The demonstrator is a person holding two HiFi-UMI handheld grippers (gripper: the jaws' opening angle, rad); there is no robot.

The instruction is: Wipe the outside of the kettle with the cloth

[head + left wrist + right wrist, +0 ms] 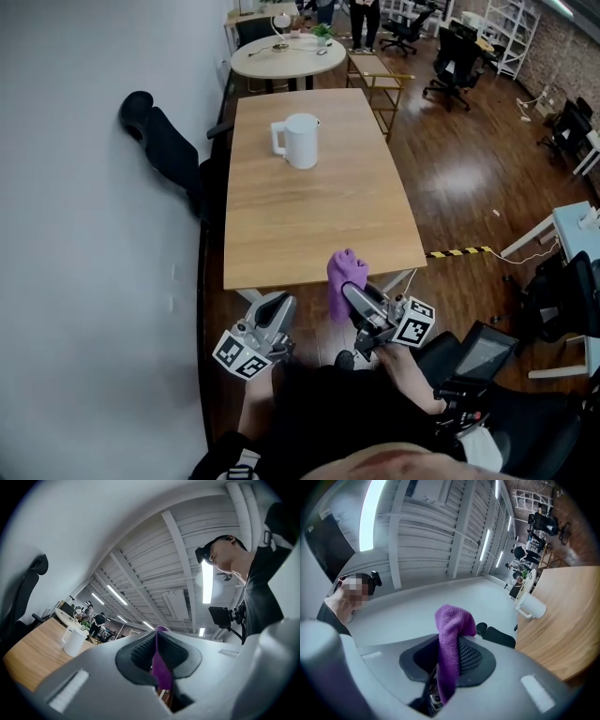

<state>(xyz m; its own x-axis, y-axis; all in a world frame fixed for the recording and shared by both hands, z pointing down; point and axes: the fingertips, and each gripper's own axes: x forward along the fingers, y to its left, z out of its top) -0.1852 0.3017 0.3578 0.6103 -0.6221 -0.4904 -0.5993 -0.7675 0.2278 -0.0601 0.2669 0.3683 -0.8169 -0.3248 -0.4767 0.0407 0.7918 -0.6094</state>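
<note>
Two claws closed: right claw point(451, 654) pinches upright purple cloth point(451, 620); left claw point(157, 656) shows unidentifiable purple sliver point(162, 672) in its seam. Kettle point(302, 141) upright, handle point(277, 139) toward wall point(94, 206).

We find the tabletop point(309, 225) bare from its near edge to the kettle point(301, 141) at upper centre, so passage there is open. A black chair point(167, 150) against the wall point(84, 281) blocks the left side; open wooden floor point(469, 187) lies right of the table.
</note>
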